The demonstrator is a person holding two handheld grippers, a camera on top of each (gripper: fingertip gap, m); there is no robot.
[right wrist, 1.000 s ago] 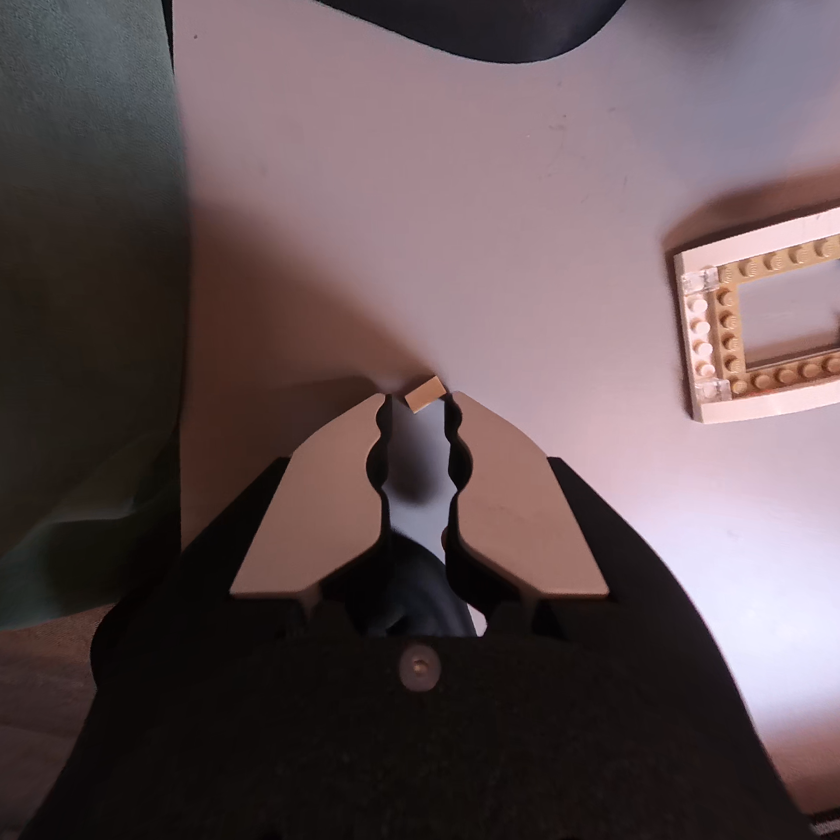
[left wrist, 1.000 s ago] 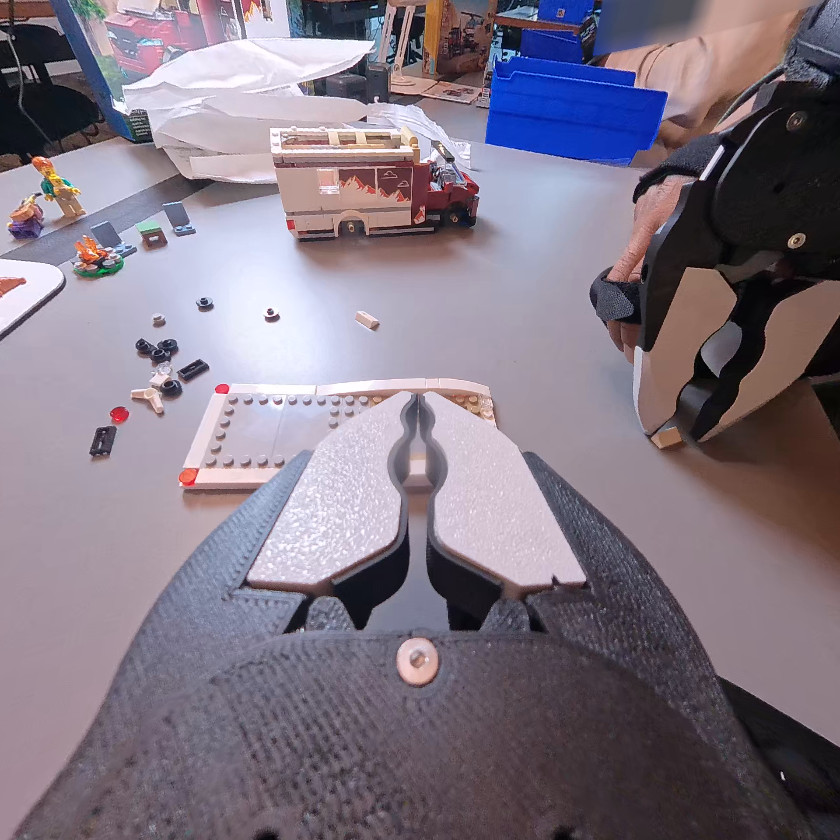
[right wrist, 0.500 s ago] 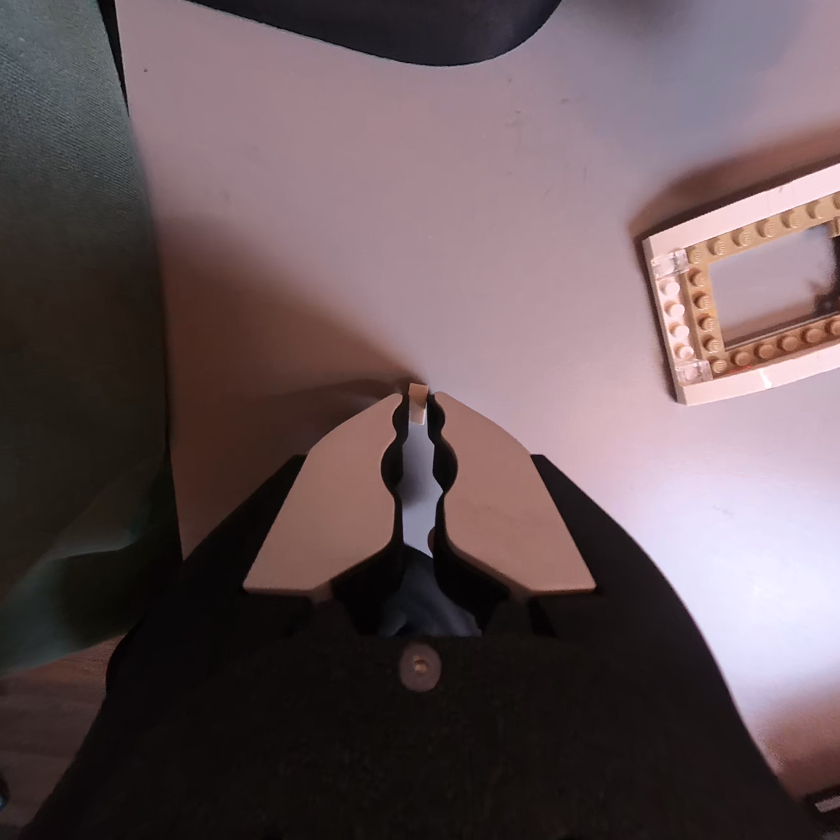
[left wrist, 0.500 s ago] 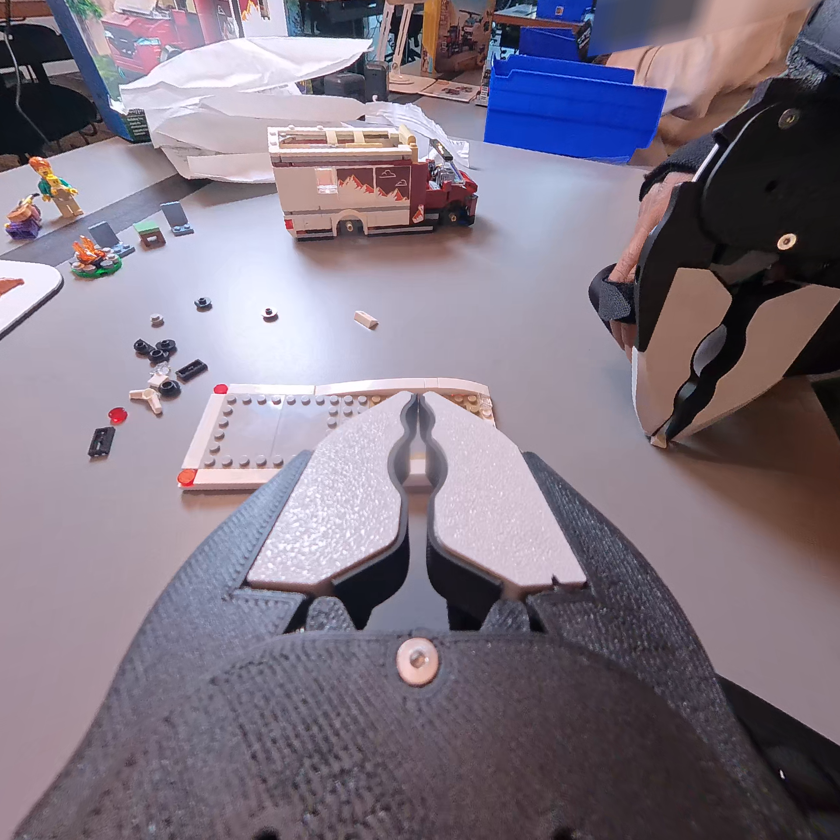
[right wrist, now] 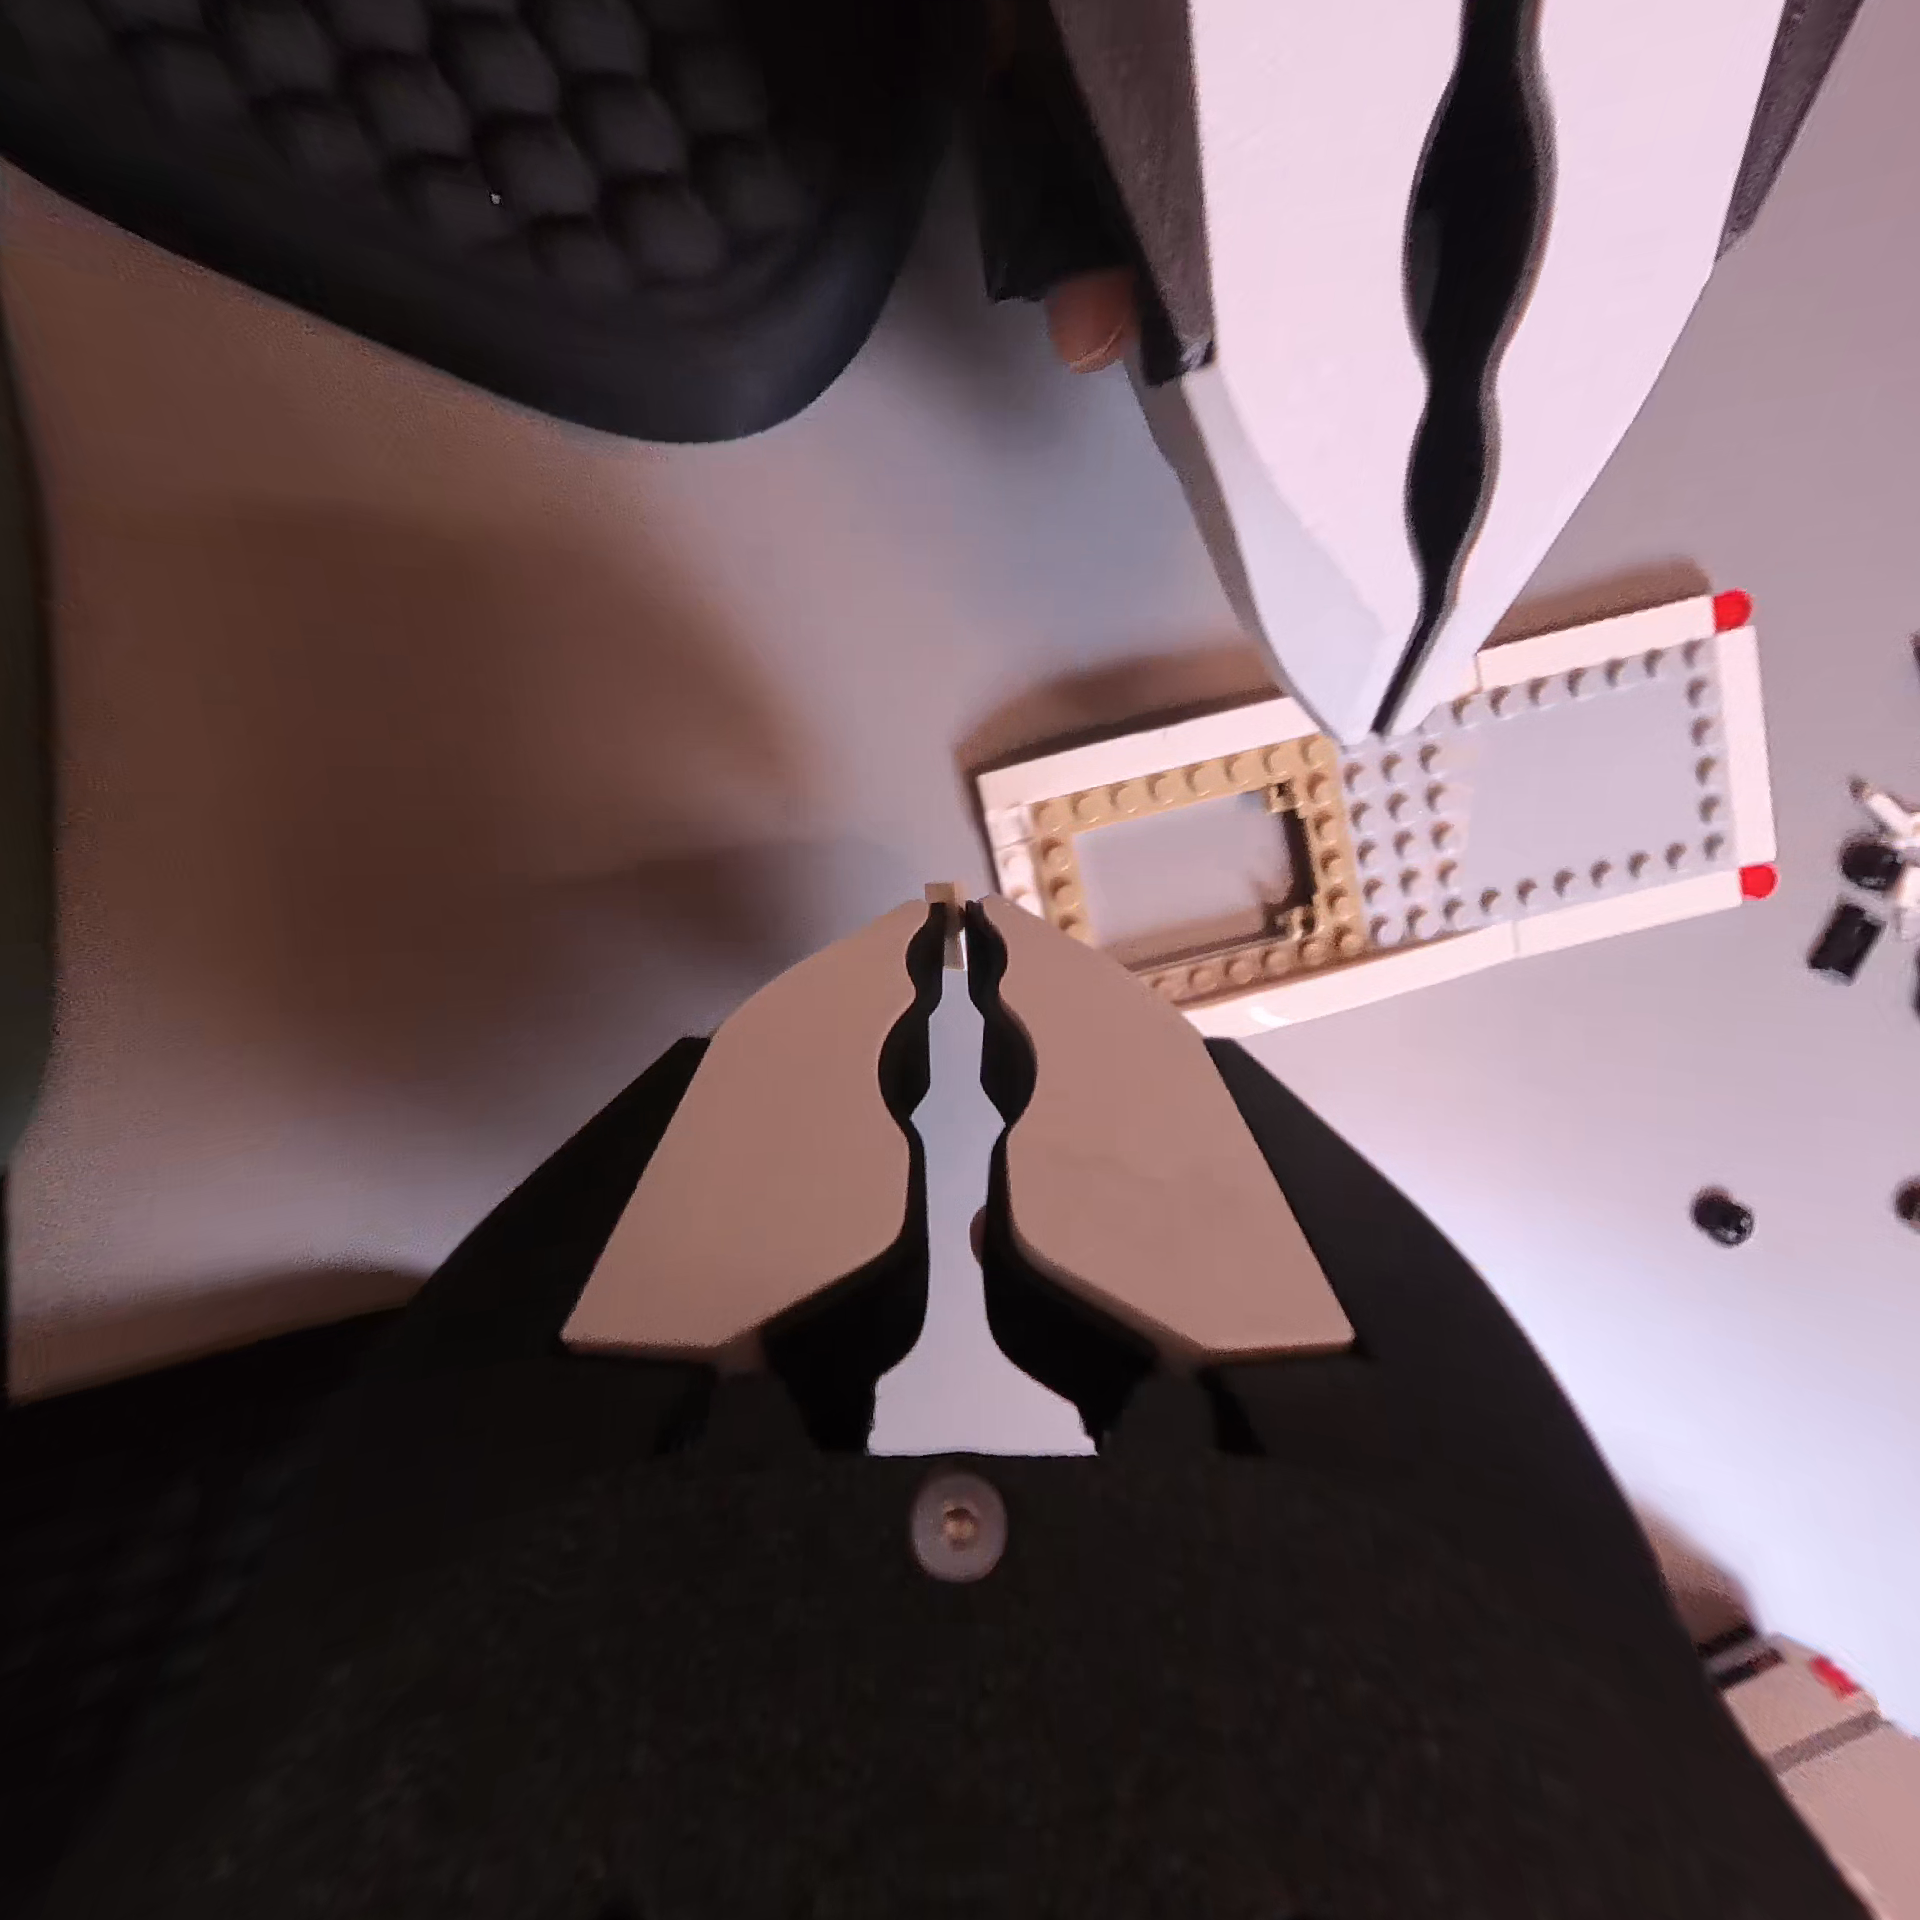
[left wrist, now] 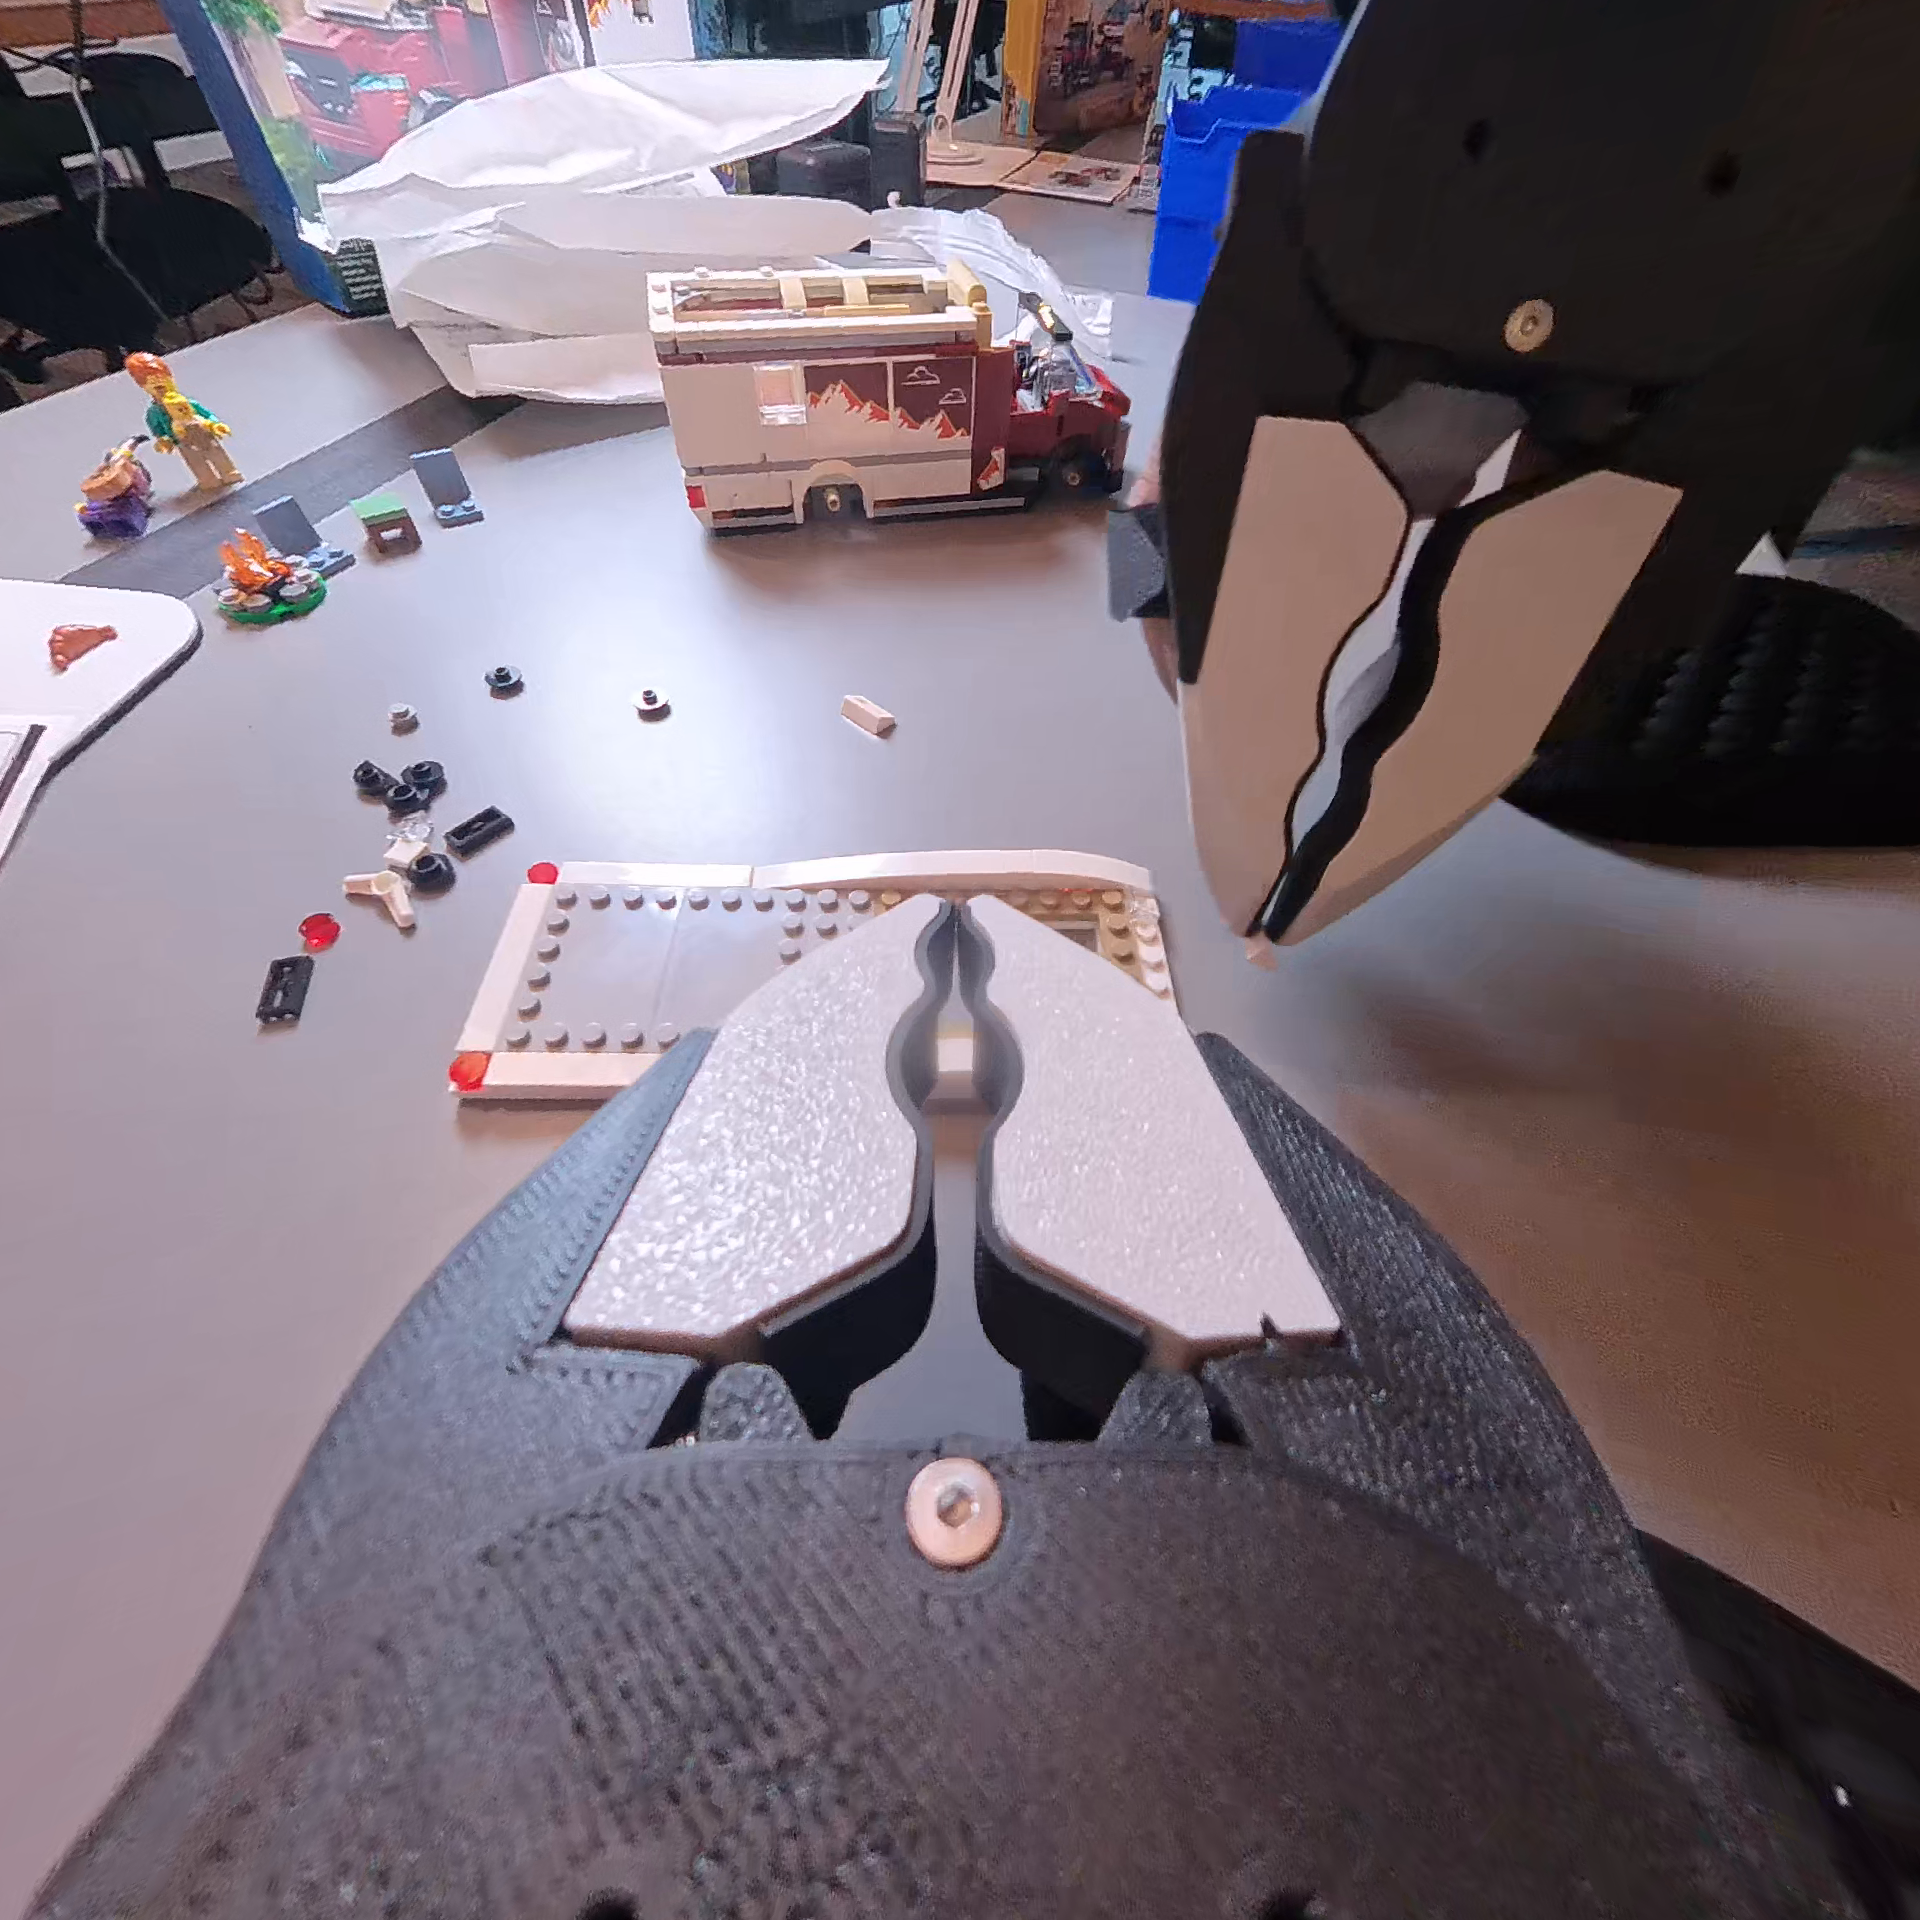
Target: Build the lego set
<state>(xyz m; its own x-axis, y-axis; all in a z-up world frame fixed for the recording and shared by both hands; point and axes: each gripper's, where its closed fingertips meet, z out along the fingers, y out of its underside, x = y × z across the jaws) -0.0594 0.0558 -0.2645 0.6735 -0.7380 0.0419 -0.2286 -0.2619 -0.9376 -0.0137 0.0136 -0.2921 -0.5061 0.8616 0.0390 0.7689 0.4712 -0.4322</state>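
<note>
A flat brick plate (left wrist: pixel 623 966) with white edges, grey and tan studs and red corner pieces lies on the grey table (left wrist: pixel 727 623). My left gripper (left wrist: pixel 954 914) is shut, with its tips down on the plate's far edge. The right wrist view shows these tips (right wrist: pixel 1392 722) on the plate (right wrist: pixel 1558 790) too. My right gripper (right wrist: pixel 951 914) is shut on a small tan brick piece (right wrist: pixel 945 928) and holds it above the table, just off the plate's tan end. In the left wrist view the right gripper (left wrist: pixel 1262 930) hangs tips down with the tan piece (left wrist: pixel 1260 951) poking out below.
A white and dark red brick camper van (left wrist: pixel 862 405) stands farther back. Small black, white and red loose pieces (left wrist: pixel 416 821) lie left of the plate, and a tan slope piece (left wrist: pixel 868 715) behind it. A minifigure (left wrist: pixel 182 421), white paper bags (left wrist: pixel 623 166) and a blue bin (left wrist: pixel 1205 187) sit at the back.
My right gripper closed on the tan piece that lay on the table, lifted it and carried it toward the plate's tan end. My left gripper stayed shut on the plate.
</note>
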